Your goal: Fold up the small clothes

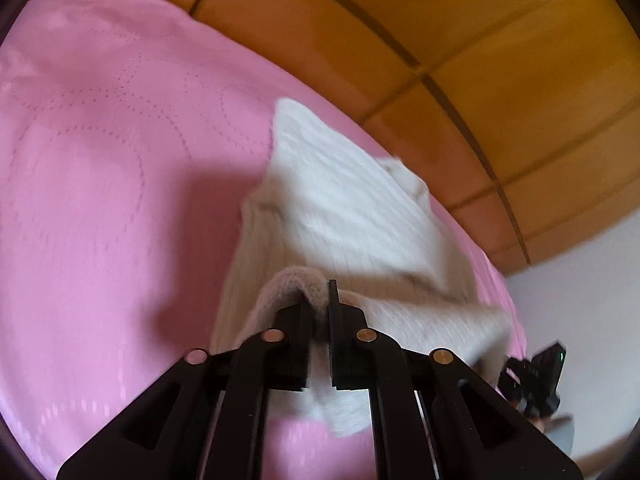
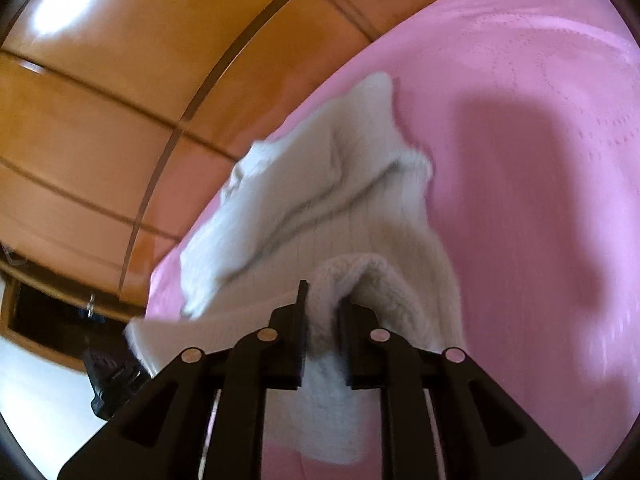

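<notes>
Left gripper and right gripper, each clamped on the white knit garment's hem above the pink bedspread; fold apparently mid-way, unfinished.

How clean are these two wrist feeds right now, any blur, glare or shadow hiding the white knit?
Left wrist: white knit garment smeared by motion blur; the left gripper stays sharp; a dark shadow lies on the pink bedspread. Right wrist: similar blur on the knit; glare on the wooden panel; a large shadow beside the right gripper. Both views bend at the edges.
</notes>
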Motion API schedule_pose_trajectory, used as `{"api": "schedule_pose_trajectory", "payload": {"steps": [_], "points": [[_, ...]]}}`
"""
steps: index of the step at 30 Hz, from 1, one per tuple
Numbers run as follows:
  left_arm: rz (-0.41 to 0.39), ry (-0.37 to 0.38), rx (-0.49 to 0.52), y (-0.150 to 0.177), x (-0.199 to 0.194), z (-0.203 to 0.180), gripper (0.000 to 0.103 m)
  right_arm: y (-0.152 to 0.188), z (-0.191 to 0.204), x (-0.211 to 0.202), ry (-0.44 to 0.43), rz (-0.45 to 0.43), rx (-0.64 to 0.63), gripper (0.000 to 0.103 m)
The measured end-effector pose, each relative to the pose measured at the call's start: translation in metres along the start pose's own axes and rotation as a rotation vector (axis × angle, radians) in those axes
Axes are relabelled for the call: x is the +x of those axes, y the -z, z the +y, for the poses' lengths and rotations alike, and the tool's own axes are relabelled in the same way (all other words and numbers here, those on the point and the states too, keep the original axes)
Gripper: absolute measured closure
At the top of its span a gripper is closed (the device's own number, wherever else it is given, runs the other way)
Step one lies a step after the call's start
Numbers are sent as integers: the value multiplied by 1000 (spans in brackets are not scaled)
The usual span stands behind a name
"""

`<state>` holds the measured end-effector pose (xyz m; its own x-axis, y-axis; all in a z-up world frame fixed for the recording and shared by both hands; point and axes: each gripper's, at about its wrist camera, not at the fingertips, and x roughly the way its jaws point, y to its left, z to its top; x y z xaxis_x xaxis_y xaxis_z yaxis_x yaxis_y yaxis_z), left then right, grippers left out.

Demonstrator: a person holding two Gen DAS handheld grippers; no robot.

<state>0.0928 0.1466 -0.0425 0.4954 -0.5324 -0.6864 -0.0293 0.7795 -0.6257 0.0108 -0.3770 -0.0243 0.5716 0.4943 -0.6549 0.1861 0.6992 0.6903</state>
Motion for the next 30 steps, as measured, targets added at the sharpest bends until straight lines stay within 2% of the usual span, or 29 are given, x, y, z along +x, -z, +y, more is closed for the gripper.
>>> {"api": "schedule_pose_trajectory", "payload": {"steps": [1, 2, 3, 4, 5, 7, 9, 12, 14, 17, 18, 19, 20, 21, 22, 24, 30], "points": [[-13, -17, -12, -7, 4, 1, 92, -5, 0, -1, 15, -22, 4, 68], [-23, -37, -21, -12, 5, 3, 88, -11, -4, -5, 9, -34, 12, 58], [-32, -56, -26, -15, 5, 5, 70, -15, -5, -8, -4, -52, 27, 40], [-52, -75, -32, -17, 2, 8, 50, -18, -7, -15, -3, -84, 36, 33], [-72, -79, -33, -16, -3, 11, 44, -20, -8, -19, -3, -94, 32, 32], [-98, -94, -6, -13, -11, 18, 43, -19, -10, -31, 5, -111, 11, 24], [-88, -94, 31, -5, -17, 25, 43, -12, -12, -42, 38, -115, -26, 23], [-25, -60, 88, 26, -20, 37, 43, 10, -9, -47, 93, -87, -127, 22], [8, -45, 101, 41, -12, 39, 43, 27, -5, -36, 157, -49, -208, 23], [18, -21, 117, 59, -7, 35, 43, 43, 0, -9, 211, 5, -278, 35], [25, -16, 137, 61, -4, 30, 53, 46, 2, -1, 228, 6, -287, 39], [44, -16, 148, 61, 0, 27, 74, 48, 5, 7, 251, -8, -303, 47], [58, -34, 149, 59, 4, 25, 81, 49, 8, 11, 272, -16, -317, 54], [59, -55, 150, 57, 8, 22, 87, 48, 11, 15, 275, -10, -321, 73], [47, -65, 164, 57, 9, 17, 90, 47, 13, 15, 256, 3, -312, 81], [28, -79, 190, 60, 2, 12, 91, 49, 20, 8, 261, -5, -329, 84], [7, -54, 176, 83, -32, 16, 93, 70, 21, -36, 180, -4, -313, 88]]}}
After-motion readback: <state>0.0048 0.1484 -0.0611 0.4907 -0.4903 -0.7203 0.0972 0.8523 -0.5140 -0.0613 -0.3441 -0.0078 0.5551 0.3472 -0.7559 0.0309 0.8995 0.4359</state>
